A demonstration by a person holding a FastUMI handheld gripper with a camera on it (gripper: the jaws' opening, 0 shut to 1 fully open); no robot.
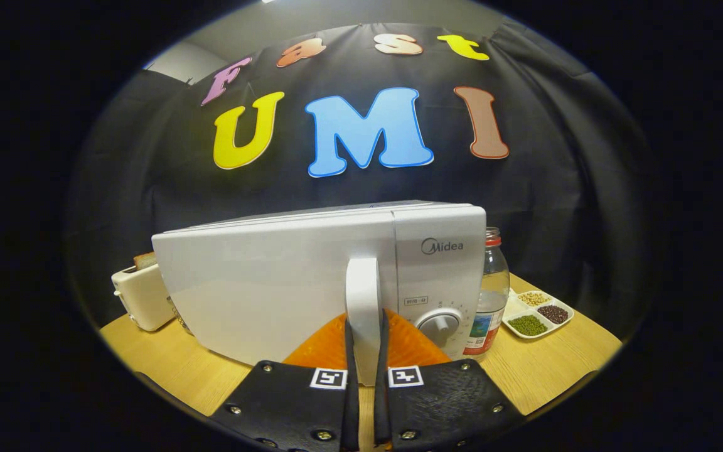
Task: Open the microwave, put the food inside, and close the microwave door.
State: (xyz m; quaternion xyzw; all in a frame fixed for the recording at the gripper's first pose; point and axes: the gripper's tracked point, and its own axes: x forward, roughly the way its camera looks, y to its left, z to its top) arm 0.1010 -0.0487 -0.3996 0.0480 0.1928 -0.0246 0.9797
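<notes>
Clamping both fingers on the microwave's upright door handle [363,295], the gripper [365,342] is placed to pull open the microwave [286,282], which stands mid-table, toaster [142,295] left, bottle [492,295] right.

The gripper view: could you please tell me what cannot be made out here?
- Microwave interior: hidden behind its shut door.
- Lower door handle: covered where the gripper fingers close on it.
- Toaster: partly hidden behind the microwave.
- Bottle label: too small.
- Grains in the divided tray: too small to identify.
</notes>
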